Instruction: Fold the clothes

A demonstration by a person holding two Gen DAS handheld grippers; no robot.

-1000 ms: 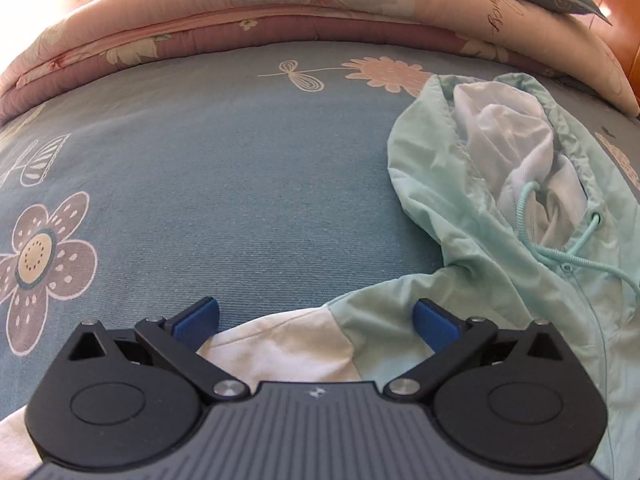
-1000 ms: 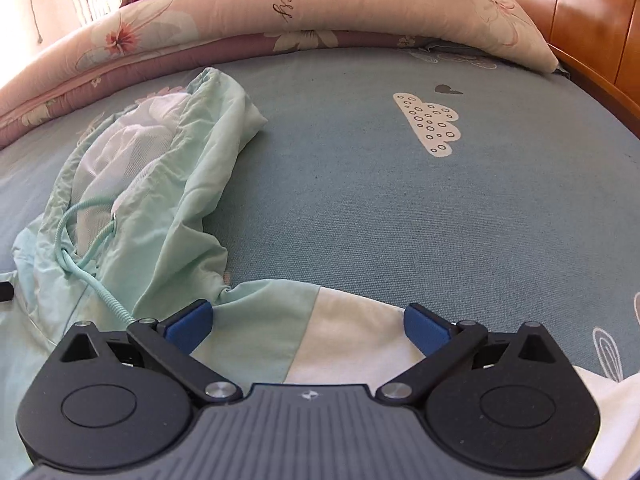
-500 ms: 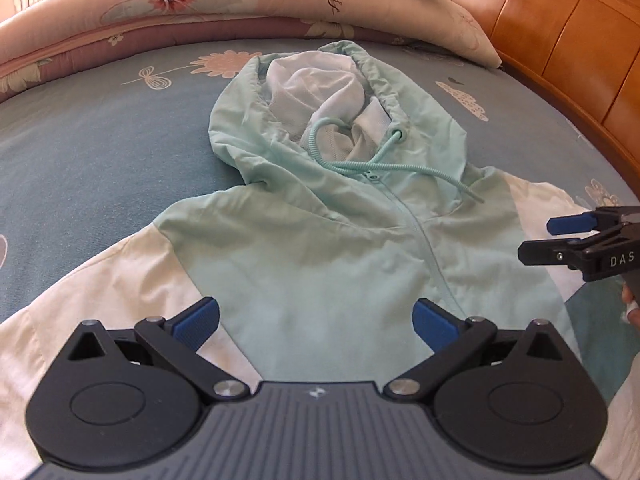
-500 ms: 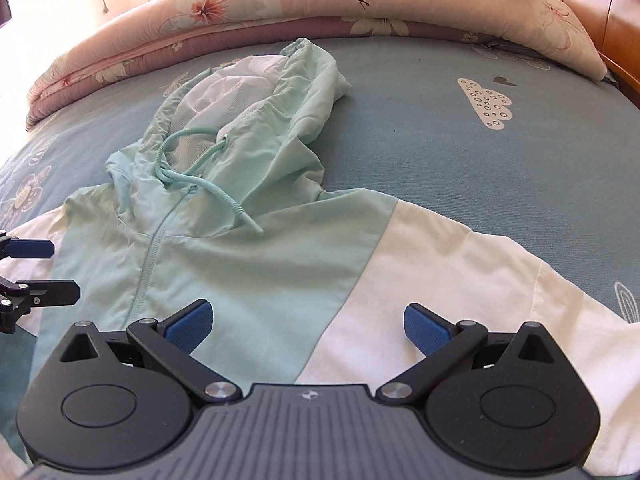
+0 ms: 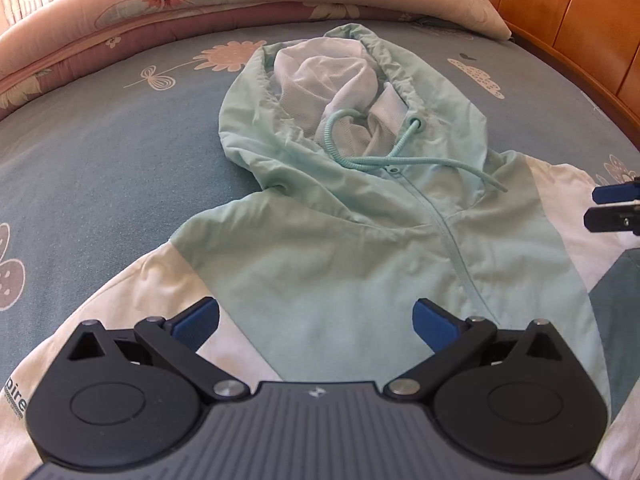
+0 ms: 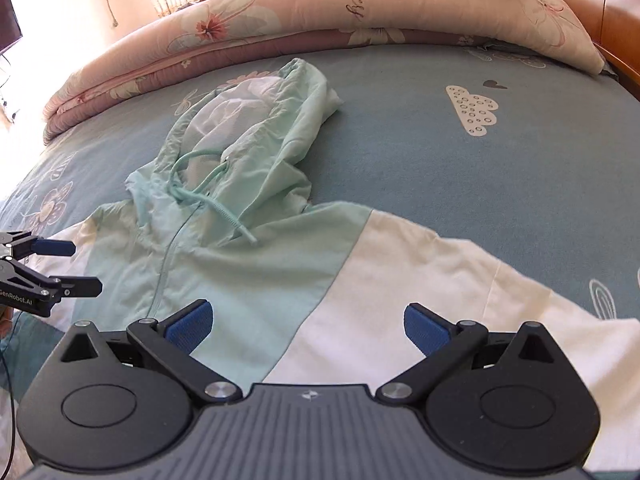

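A mint-green hooded jacket (image 5: 340,240) with white sleeves lies face up on the bed, zipper shut, hood (image 5: 344,92) pointing toward the pillows. My left gripper (image 5: 316,322) hovers open over its chest, nothing between the blue pads. The right gripper (image 6: 306,326) is open above the seam where green meets the white sleeve (image 6: 440,276), holding nothing. In the right wrist view, the left gripper (image 6: 68,264) shows at the left edge, open. The right gripper's tips (image 5: 612,208) poke in at the right edge of the left wrist view.
The blue patterned bedsheet (image 5: 100,168) spreads around the jacket. A folded pink floral quilt (image 6: 280,28) and pillows lie along the far side. A wooden headboard (image 5: 580,32) rises on the right. A thin cable (image 6: 10,380) hangs at the left.
Both grippers have pulled back from the jacket's shoulders, so the whole hood and chest came into sight. Both stayed open. The jacket lies unmoved.
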